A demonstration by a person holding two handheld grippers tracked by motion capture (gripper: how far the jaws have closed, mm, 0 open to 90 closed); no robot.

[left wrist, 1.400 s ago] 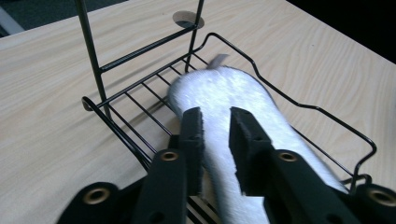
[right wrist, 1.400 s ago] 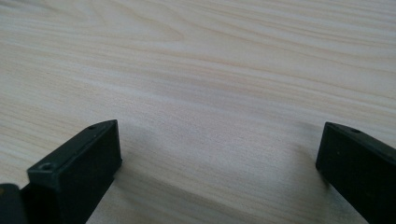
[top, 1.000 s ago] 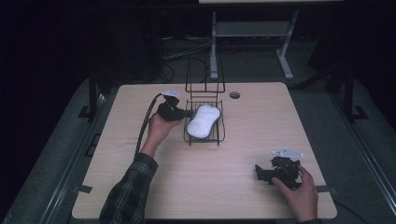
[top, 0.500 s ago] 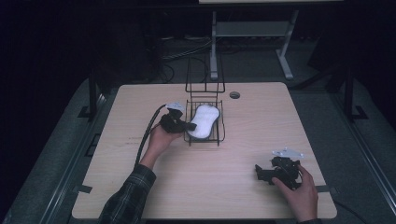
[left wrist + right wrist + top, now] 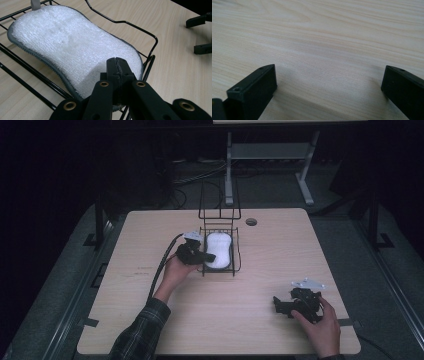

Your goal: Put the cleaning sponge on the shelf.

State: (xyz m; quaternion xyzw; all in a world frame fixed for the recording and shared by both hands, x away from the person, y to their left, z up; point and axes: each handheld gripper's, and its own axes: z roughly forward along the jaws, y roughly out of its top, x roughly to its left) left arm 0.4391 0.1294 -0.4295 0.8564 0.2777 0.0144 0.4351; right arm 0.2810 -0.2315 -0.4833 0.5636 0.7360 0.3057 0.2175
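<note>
No legible text, labels, brand marks, numbers or signs in any view. Checked surfaces: the pale wood-grain bench carries only faint dark scuffs near its left edge, not readable as characters; the white, peanut-shaped microfibre sponge shows a small grey tab at its far end, blank as seen; the black wire basket and the black gripper bodies bear no markings.
</note>
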